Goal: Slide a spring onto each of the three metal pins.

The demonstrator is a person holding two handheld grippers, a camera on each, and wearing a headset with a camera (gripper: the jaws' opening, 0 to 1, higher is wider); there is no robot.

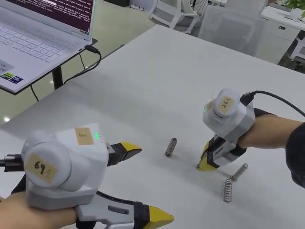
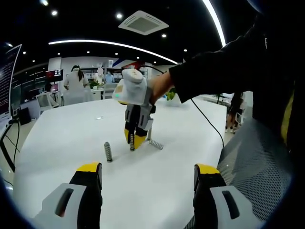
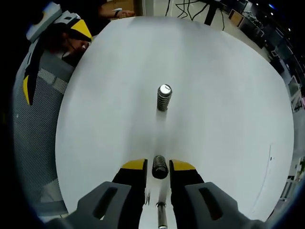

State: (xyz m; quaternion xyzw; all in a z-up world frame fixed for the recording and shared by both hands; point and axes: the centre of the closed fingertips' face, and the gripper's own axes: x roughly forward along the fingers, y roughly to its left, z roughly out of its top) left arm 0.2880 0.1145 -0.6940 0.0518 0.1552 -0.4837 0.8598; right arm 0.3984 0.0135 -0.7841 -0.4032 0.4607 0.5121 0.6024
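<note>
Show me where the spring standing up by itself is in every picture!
Head view: the standing spring is near the middle, left of the right gripper.
Left gripper view: left of centre, beside that gripper.
Right gripper view: centre, above the jaws.
Shared landmark: the right gripper, shut on a second spring.

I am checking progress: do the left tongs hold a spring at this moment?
No, the left tongs stand open above the white table, with nothing between them.

Head view looks down; opposed gripper views share the standing spring (image 3: 164, 97).
</note>
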